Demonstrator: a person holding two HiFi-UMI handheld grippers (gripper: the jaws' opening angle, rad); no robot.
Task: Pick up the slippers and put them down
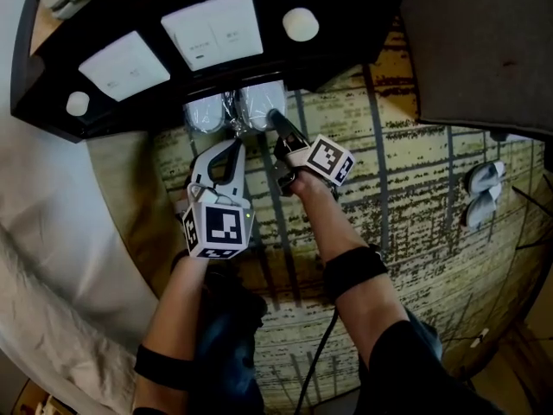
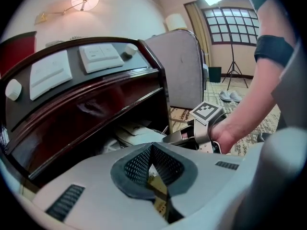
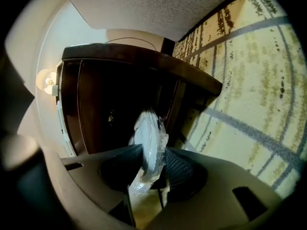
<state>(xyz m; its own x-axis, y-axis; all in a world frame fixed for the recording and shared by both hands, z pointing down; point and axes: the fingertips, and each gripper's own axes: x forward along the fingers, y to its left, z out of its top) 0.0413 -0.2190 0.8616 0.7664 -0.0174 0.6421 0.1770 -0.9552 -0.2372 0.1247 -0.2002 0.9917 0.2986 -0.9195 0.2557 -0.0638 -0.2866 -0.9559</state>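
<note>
Two white slippers in clear plastic lie in the low opening of a dark wooden nightstand (image 1: 216, 67): one wrapped slipper (image 1: 206, 112) on the left, another (image 1: 259, 106) beside it. My right gripper (image 1: 276, 126) reaches into that opening and is shut on the right wrapped slipper (image 3: 147, 145), whose edge and plastic sit pinched between the dark pads (image 3: 180, 164). My left gripper (image 1: 232, 148) hovers just in front of the left slipper, shut with nothing in it; its jaws meet in the left gripper view (image 2: 152, 153). That view also shows my right gripper (image 2: 192, 134) at the shelf.
A second pair of slippers (image 1: 479, 193) lies on the patterned carpet at the right. A grey upholstered panel (image 1: 484, 50) stands beside the nightstand. White bedding (image 1: 52, 232) fills the left. Switch plates (image 1: 212, 28) and a phone sit on the nightstand top.
</note>
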